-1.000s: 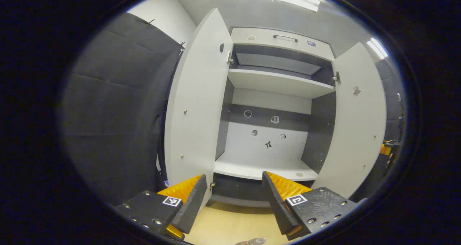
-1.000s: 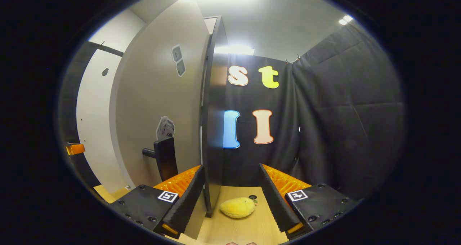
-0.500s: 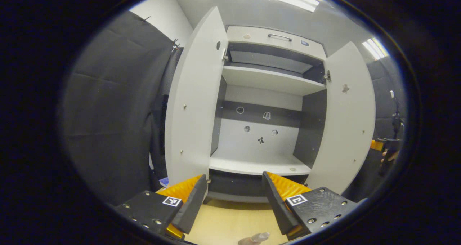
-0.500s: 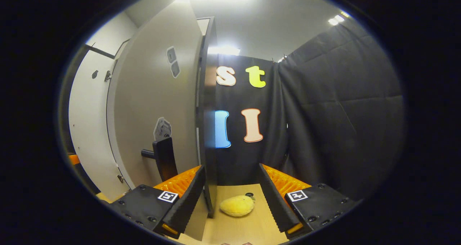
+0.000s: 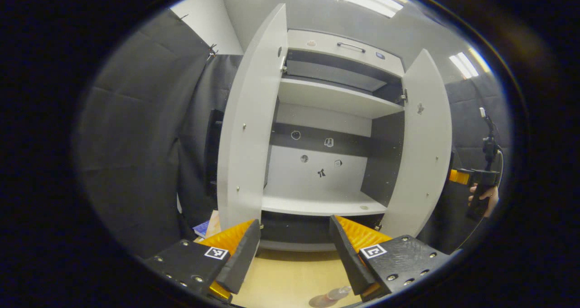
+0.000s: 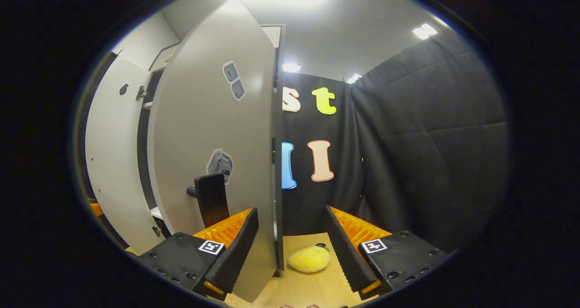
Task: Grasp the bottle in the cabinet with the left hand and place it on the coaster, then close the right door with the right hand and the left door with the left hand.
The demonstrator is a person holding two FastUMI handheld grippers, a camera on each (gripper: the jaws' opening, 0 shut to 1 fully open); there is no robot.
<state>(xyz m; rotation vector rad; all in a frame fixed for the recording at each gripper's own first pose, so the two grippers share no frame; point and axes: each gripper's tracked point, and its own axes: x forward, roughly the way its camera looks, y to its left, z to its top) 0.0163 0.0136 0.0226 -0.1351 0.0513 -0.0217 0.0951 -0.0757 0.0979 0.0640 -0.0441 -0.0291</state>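
Both claws stand with their fingers spread apart and nothing between them: the left gripper (image 5: 294,249) faces the cabinet from in front, and the right gripper (image 6: 292,247) sits just at the outer face of the right door, whose free edge runs down between its fingers without either finger pressing on it. The cabinet (image 5: 326,140) is tall and pale, with a drawer on top, a shelf below it and a bare lower shelf. The left door (image 5: 247,136) hangs wide open. The right door (image 6: 213,140) is swung partway, a dark handle (image 6: 210,199) jutting from its outer face just above the right gripper's left finger. On the wooden tabletop (image 5: 290,276) in front of the cabinet, the bottle (image 5: 331,295) stands low at the edge of the left gripper view, out of the cabinet; I cannot make out the coaster beneath it. A small yellow plush (image 6: 309,259) lies on the table past the right door's edge.
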